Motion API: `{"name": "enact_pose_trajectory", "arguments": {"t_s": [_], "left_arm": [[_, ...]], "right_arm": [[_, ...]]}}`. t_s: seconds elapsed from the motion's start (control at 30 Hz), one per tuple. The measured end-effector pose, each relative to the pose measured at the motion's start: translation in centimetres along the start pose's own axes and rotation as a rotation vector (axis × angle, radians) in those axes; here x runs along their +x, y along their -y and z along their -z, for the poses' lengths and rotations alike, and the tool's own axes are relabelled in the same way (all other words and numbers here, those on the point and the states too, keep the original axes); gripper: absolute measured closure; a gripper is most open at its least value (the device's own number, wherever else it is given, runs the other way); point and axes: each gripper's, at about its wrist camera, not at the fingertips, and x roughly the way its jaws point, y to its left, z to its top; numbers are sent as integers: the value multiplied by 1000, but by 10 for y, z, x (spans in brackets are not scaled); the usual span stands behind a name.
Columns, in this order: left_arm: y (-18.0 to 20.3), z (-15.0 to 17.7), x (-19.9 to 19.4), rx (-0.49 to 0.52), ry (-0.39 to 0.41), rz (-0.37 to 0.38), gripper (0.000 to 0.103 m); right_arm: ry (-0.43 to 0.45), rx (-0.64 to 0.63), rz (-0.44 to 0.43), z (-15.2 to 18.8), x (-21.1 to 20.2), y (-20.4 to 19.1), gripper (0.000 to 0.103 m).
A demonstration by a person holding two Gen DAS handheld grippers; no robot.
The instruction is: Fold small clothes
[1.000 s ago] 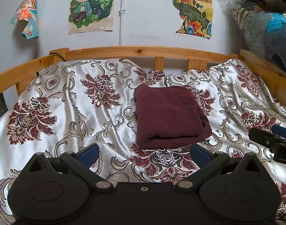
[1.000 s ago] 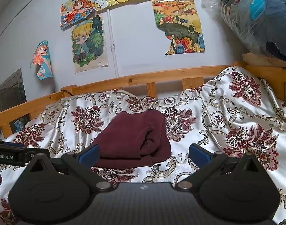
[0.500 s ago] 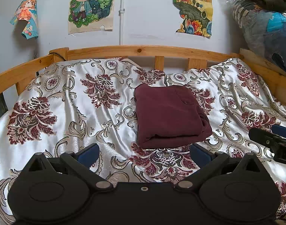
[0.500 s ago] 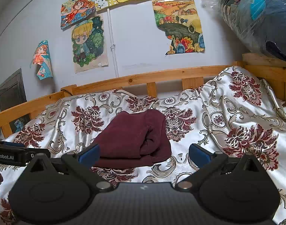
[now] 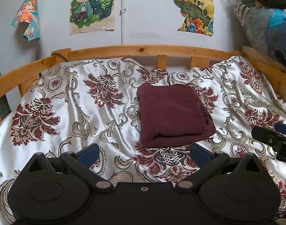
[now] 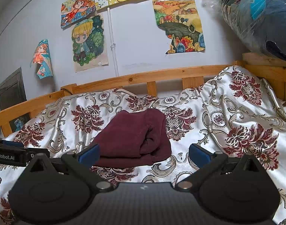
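Both my grippers hang spread wide and empty above the bed: my left gripper (image 5: 144, 152) just short of the near edge of the folded maroon garment (image 5: 172, 115), my right gripper (image 6: 144, 152) beside it, blue fingertips (image 6: 89, 152) apart. That garment lies as a neat square on the floral satin bedspread (image 5: 71, 116), mid-bed, below the wooden bed rail (image 5: 141, 49) and anime posters (image 5: 92, 6).

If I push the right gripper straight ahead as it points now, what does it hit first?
Probably the folded maroon garment: it lies just ahead of the open right gripper, nearer its left finger. Depth is unclear; a low path might brush the floral bedspread first.
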Motion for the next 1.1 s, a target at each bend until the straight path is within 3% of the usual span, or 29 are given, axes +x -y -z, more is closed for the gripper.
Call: {"name": "enact_pose_trajectory", "arguments": {"t_s": [1.1], "left_arm": [[-3, 0, 1, 5, -6, 14, 1]], "right_arm": [[-2, 2, 1, 1, 1, -1, 0]]}}
